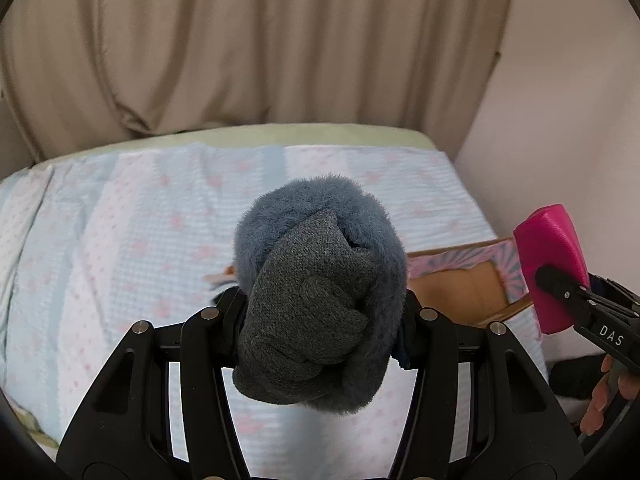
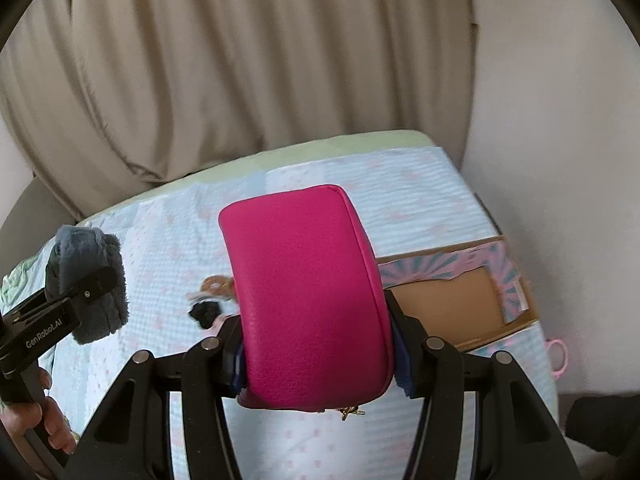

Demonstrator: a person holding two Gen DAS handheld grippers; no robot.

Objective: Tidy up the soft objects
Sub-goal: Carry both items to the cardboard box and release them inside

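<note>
Clamped in the left claw (image 1: 320, 320) sits a rolled bundle — grey knit sock wrapped in blue-grey plush (image 1: 320, 280) — held above the bed (image 1: 120, 220). Further right, the right claw (image 2: 316, 356) grips a pink pouch (image 2: 304, 300) by its sides. Beyond lies a cardboard box (image 2: 452, 304), likely the destination. Both loads are squashy — the roll could unravel, or the smooth pouch slip, if either grip eases before reaching it.

— What is staying unreadable on the bedspread (image 2: 168, 248)?
— Small items (image 2: 210, 300) are lying blurred, half hidden behind the pink pouch (image 2: 308, 300); a pink ring (image 2: 558, 354) is peeking past the bed edge.
</note>
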